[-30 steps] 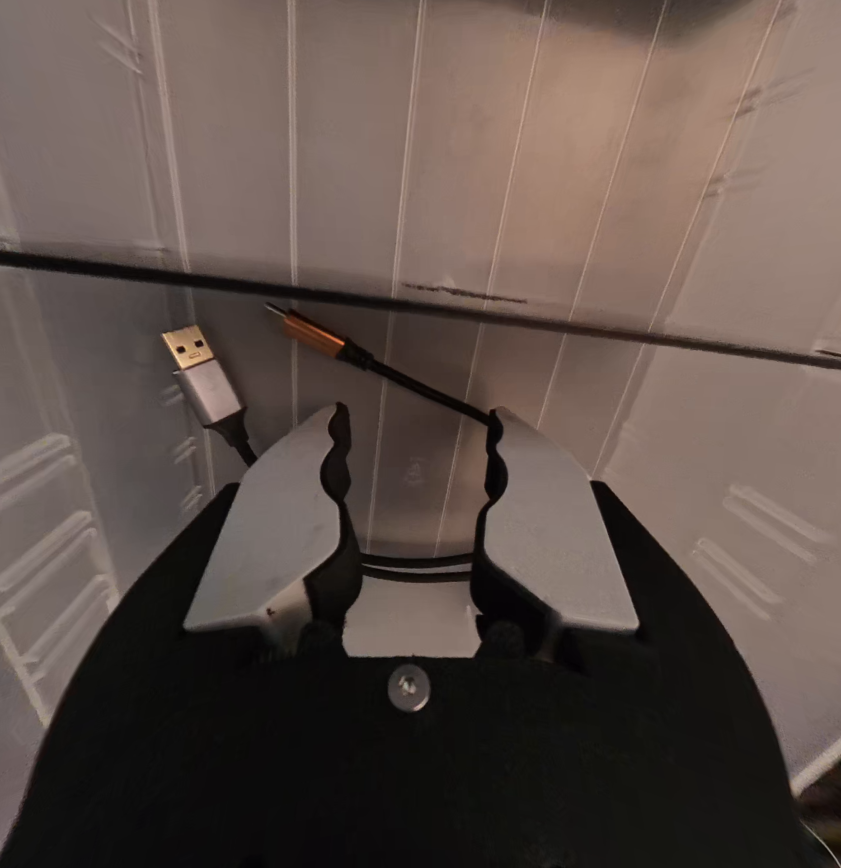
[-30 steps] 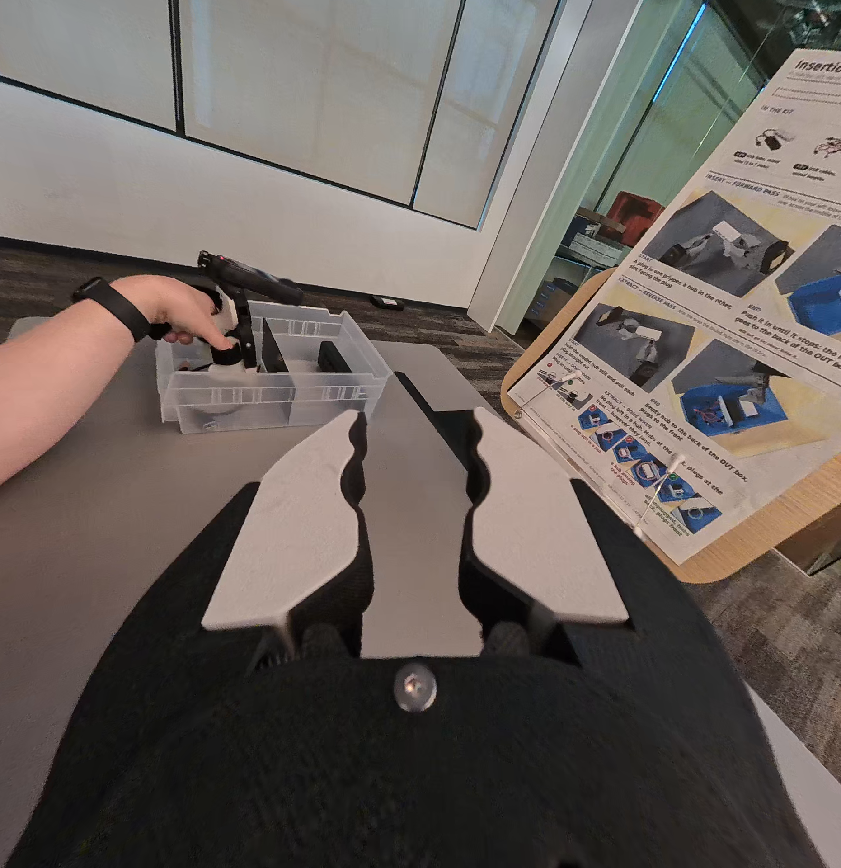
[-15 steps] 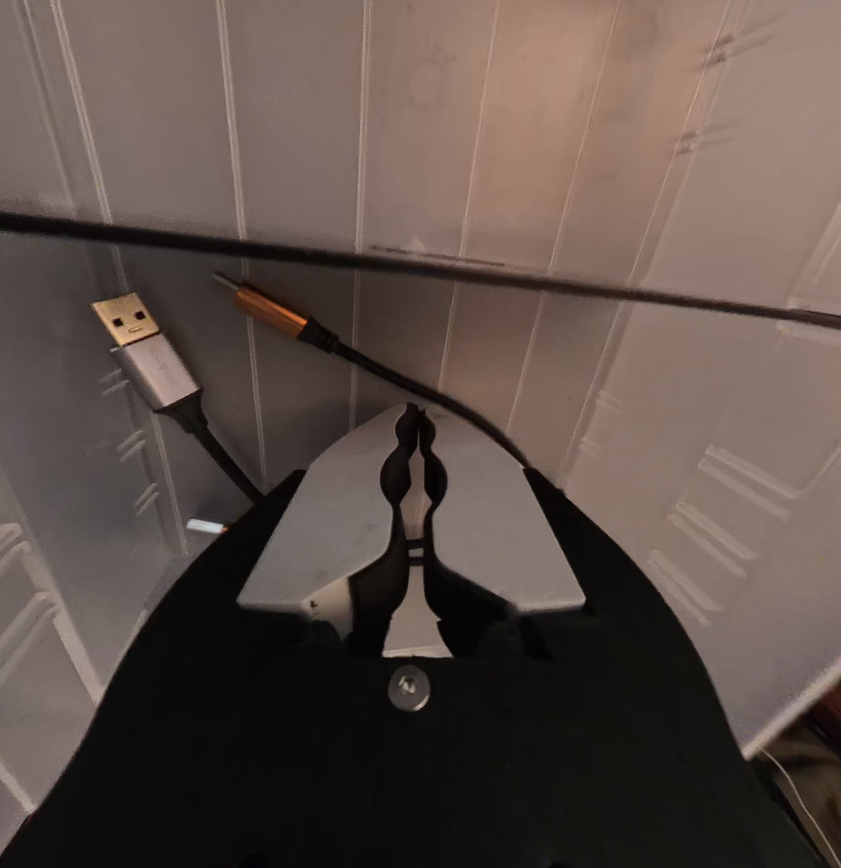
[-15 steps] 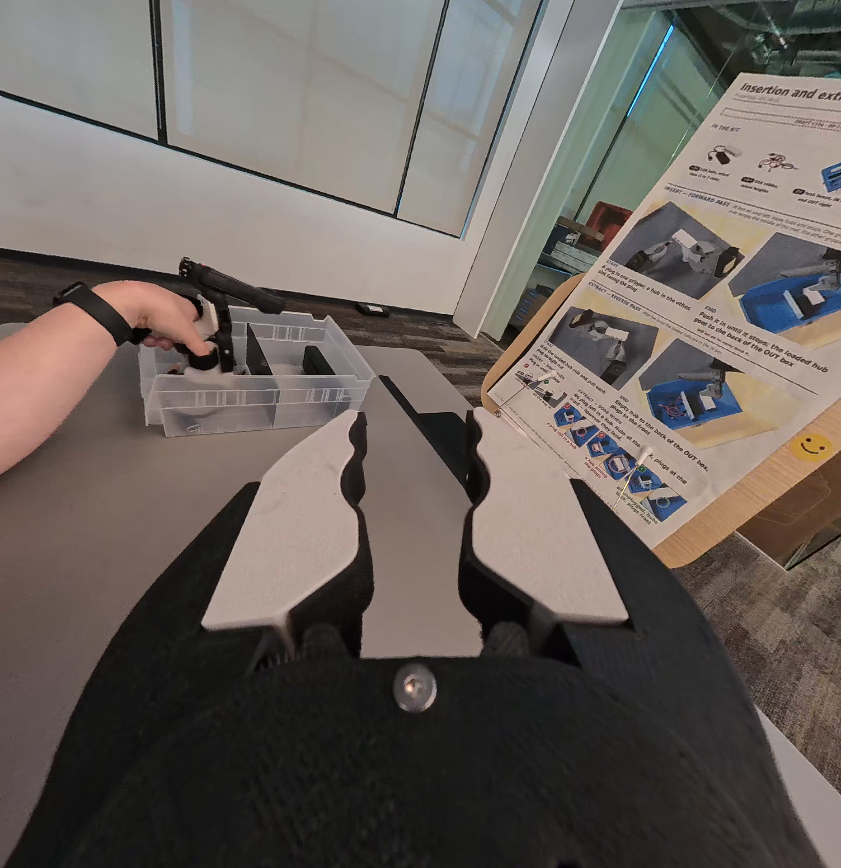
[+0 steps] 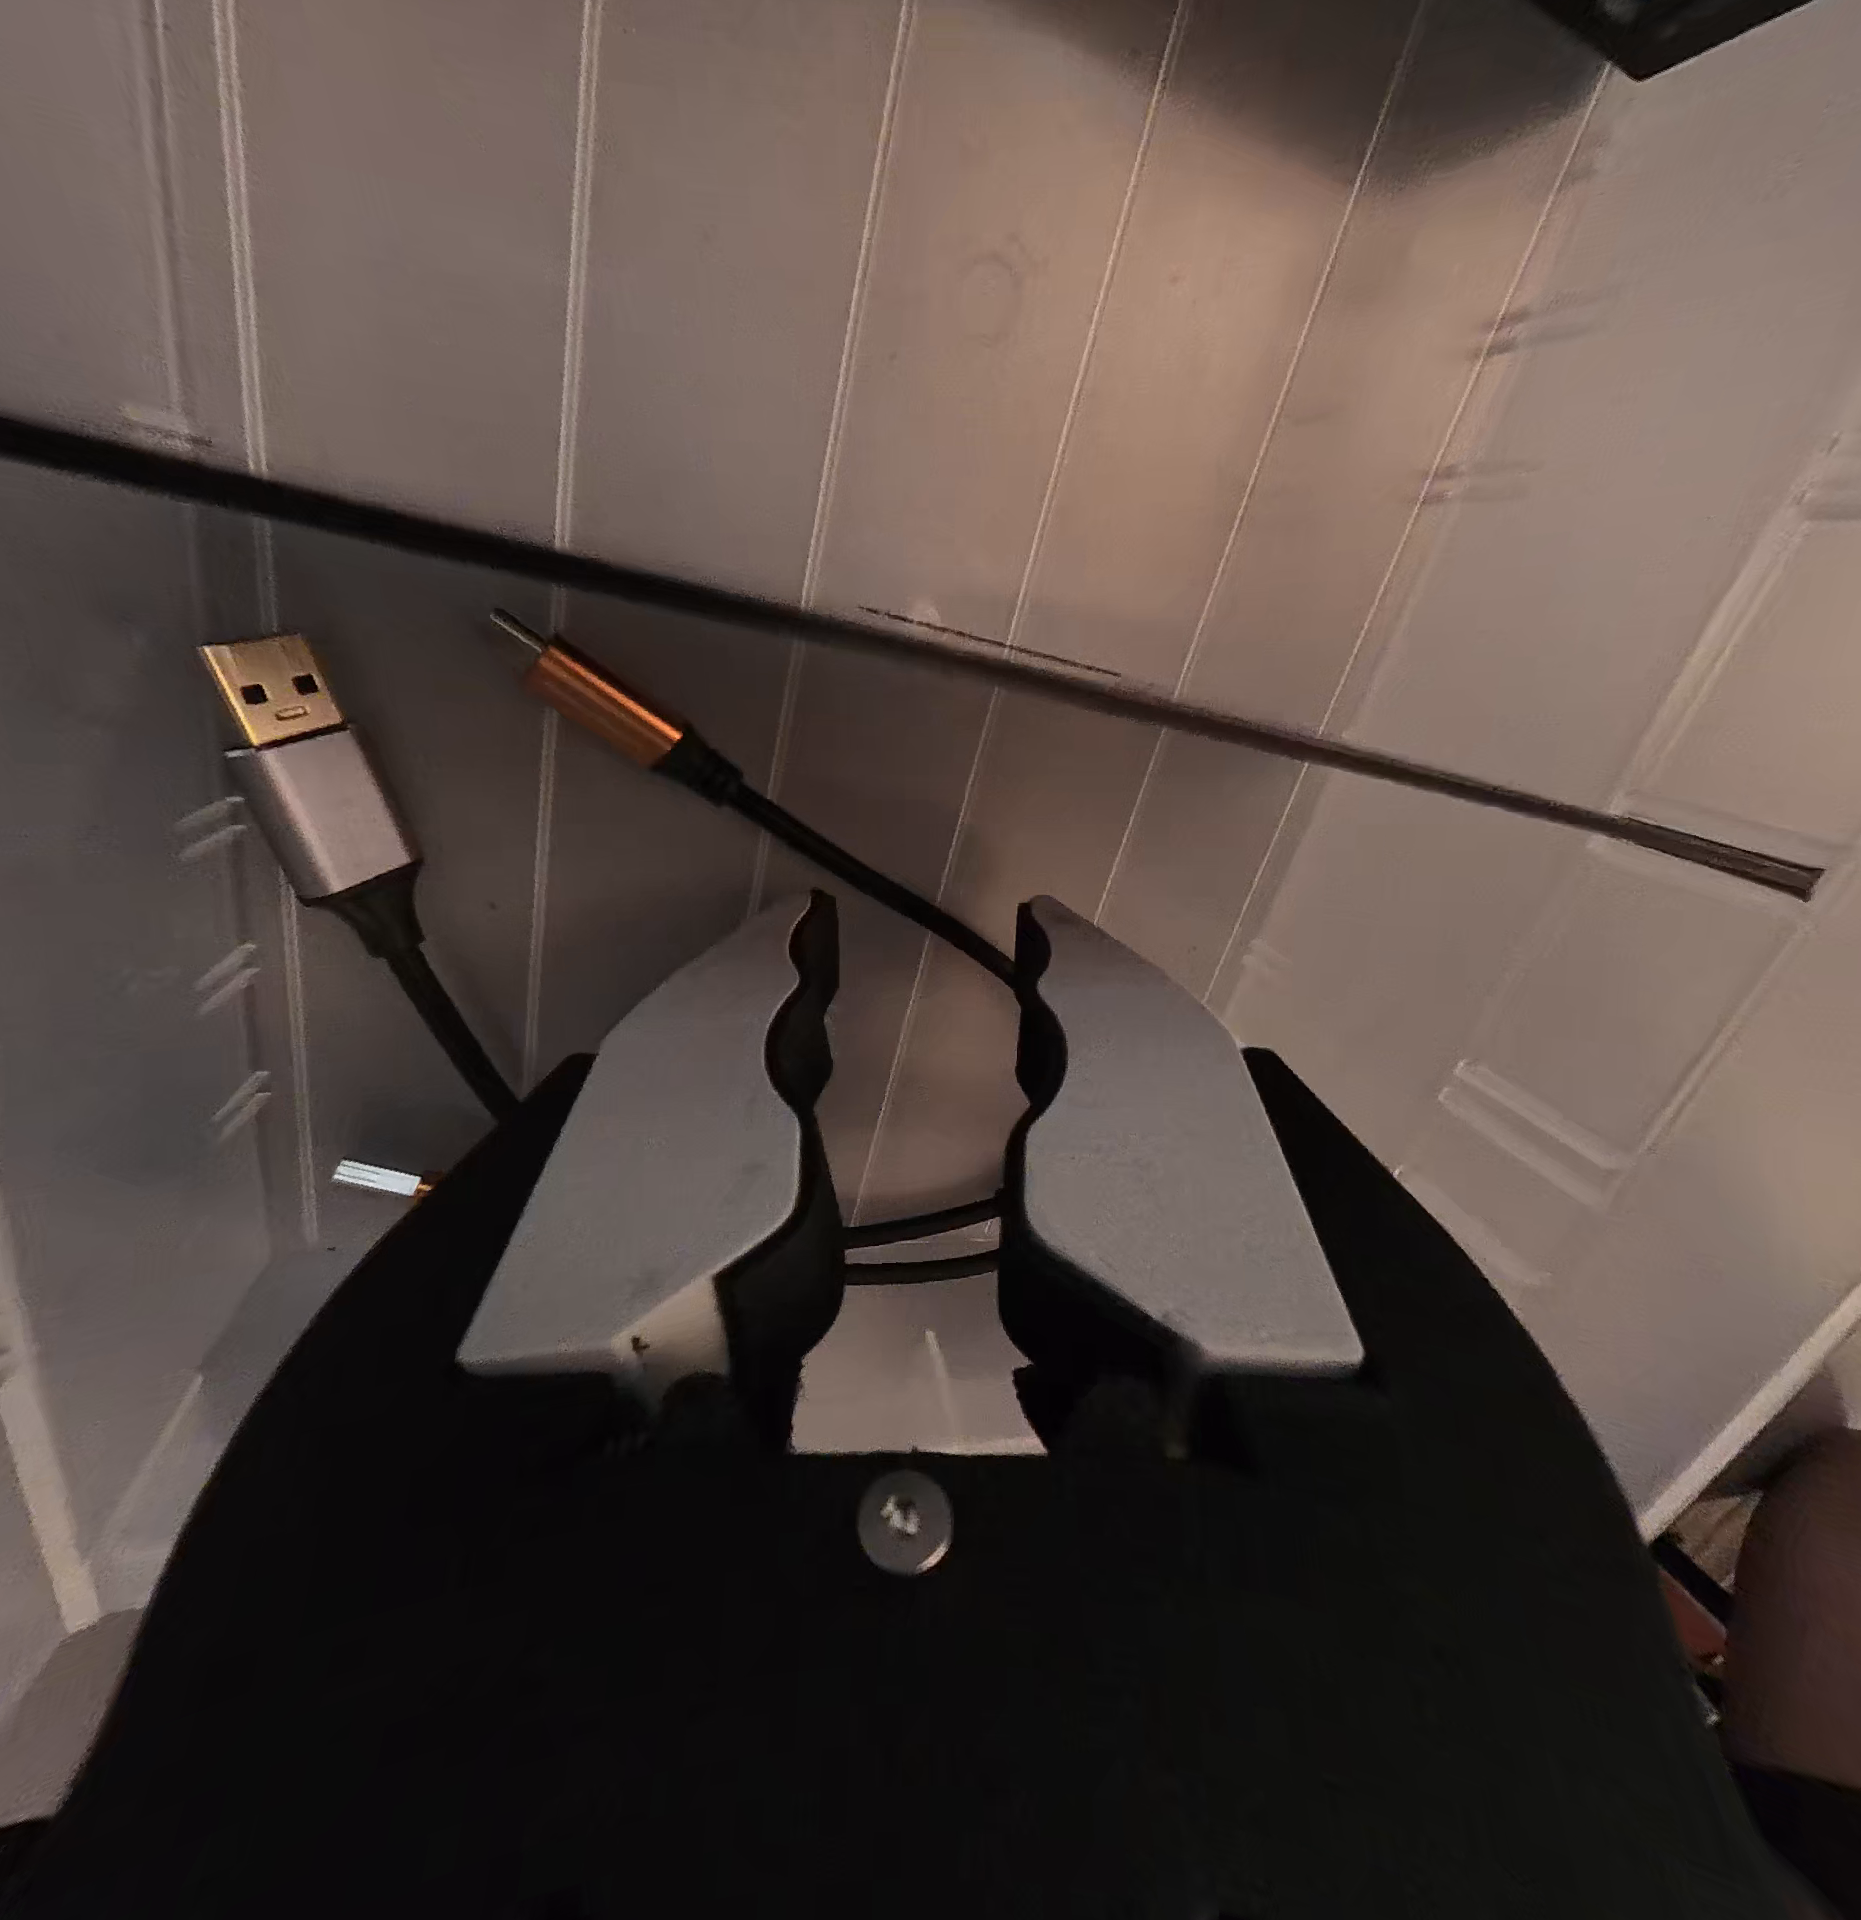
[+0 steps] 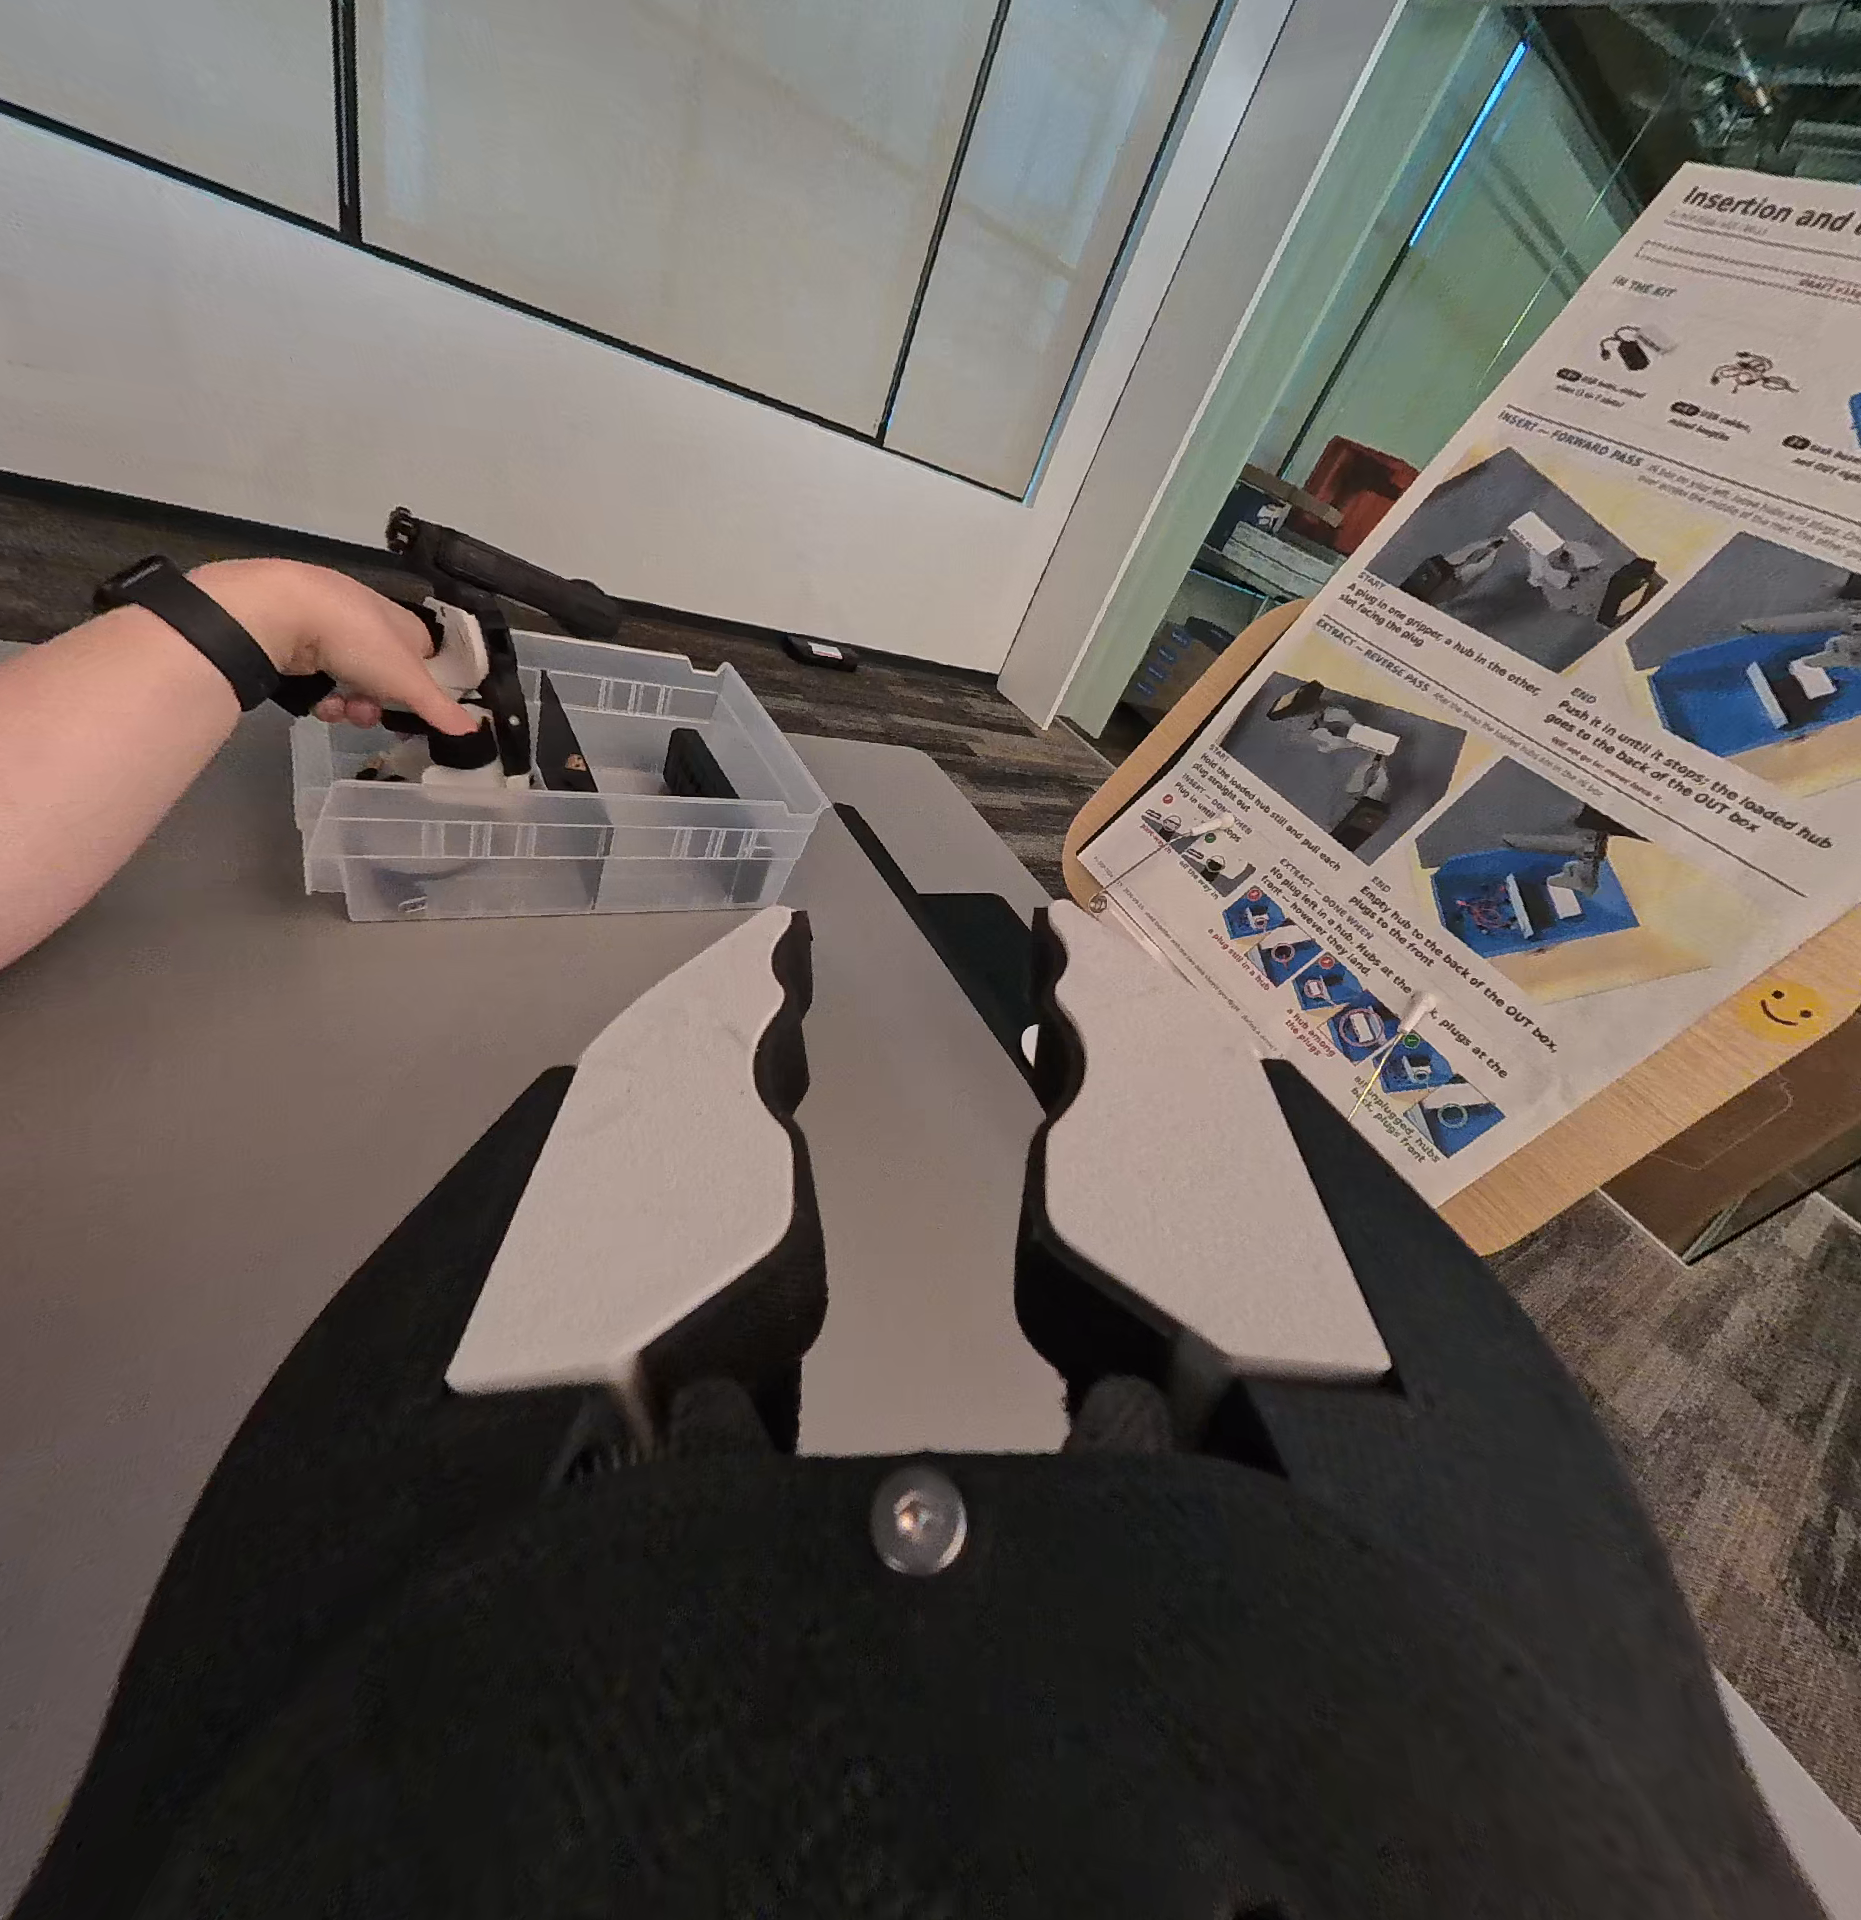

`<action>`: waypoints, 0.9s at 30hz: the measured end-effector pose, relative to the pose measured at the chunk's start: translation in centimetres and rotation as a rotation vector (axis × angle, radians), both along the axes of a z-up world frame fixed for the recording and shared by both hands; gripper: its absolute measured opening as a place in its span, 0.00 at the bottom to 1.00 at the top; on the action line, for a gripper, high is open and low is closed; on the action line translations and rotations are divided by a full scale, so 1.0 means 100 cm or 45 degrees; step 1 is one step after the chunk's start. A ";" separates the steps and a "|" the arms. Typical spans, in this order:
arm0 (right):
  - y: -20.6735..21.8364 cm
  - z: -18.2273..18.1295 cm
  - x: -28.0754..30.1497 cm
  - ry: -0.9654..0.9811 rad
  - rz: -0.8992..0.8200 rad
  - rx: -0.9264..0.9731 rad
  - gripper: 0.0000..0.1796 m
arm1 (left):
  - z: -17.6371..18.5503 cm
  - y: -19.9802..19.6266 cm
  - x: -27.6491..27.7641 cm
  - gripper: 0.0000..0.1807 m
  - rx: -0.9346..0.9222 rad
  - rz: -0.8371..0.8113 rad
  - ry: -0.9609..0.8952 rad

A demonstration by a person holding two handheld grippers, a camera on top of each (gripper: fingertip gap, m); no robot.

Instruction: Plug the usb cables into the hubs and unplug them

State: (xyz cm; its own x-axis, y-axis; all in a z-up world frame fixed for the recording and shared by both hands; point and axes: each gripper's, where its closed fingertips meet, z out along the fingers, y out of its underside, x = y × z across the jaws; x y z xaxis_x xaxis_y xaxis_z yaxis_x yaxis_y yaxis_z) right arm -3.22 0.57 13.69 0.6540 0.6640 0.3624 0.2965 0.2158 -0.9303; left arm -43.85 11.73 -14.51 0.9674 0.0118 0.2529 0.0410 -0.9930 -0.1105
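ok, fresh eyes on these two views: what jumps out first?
In the left wrist view, the open left gripper sits inside a clear bin, with a gold USB-A plug and an orange plug ahead on its left. In the right wrist view, the open, empty right gripper hovers over the grey table, an instruction poster at right.

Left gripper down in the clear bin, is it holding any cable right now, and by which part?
Nothing is held. The left gripper is open; thin black cable strands cross the gap between its fingers, unclamped. The orange plug and silver plug lie free in the bin.
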 end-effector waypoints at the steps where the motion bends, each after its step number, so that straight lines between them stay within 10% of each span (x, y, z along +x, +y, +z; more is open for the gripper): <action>1: 0.000 -0.001 0.000 -0.002 0.000 -0.003 0.22 | 0.000 -0.001 0.000 0.18 -0.009 -0.013 0.026; 13: -0.004 0.004 0.008 -0.001 -0.014 0.015 0.22 | -0.006 -0.009 -0.007 0.21 -0.080 -0.207 0.349; 27: -0.003 0.004 0.012 0.001 -0.022 0.023 0.22 | -0.004 -0.007 -0.006 0.04 -0.026 -0.165 0.141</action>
State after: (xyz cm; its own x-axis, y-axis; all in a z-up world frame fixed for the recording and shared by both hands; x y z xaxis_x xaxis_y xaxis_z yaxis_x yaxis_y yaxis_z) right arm -2.02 0.31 14.11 0.6655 0.6462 0.3736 0.2994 0.2275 -0.9266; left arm -44.44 11.03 -14.92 0.9831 -0.1105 0.1459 -0.0986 -0.9914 -0.0866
